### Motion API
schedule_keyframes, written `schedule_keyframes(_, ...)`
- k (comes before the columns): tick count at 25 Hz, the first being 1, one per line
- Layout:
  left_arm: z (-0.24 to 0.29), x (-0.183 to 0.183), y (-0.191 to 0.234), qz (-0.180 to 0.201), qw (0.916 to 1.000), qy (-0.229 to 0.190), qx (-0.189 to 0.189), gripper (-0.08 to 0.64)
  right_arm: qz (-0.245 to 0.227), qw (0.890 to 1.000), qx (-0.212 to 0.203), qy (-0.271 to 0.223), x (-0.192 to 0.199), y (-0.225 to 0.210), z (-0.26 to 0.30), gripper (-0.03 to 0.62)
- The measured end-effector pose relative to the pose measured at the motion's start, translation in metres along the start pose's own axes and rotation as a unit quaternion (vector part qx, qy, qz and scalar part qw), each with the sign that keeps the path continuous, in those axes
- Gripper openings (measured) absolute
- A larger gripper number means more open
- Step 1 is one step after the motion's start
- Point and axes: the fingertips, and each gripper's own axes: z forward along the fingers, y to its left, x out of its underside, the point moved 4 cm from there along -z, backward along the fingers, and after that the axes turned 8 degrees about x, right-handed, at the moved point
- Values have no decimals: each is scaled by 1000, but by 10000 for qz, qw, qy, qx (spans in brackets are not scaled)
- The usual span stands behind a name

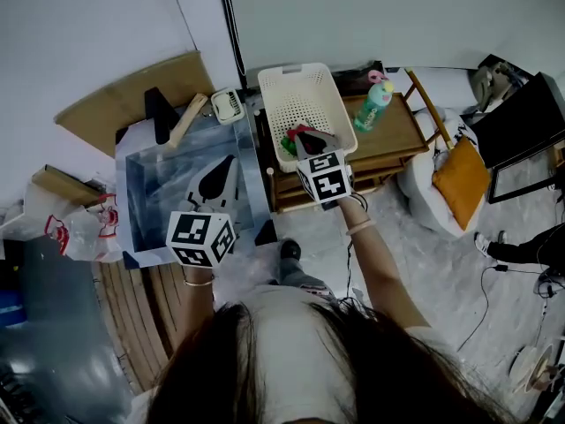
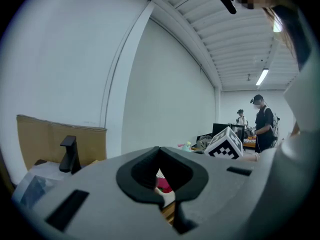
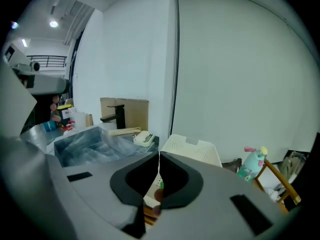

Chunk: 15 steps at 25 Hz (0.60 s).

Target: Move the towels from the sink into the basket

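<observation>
Left tongs and right tongs are pinched together, empty; towels lie in the basket. Scan the sink, opening wide before dipping in.

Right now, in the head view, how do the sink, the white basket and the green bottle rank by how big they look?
1. sink, largest
2. basket, clearly smaller than the sink
3. bottle, by far the smallest
</observation>
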Motion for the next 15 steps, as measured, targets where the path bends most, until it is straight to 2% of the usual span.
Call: schedule_keyframes(15, -88, -10, -12, 229, 9991, -343, -130, 5, 190, 9953, 149, -942, -37, 62, -108, 29)
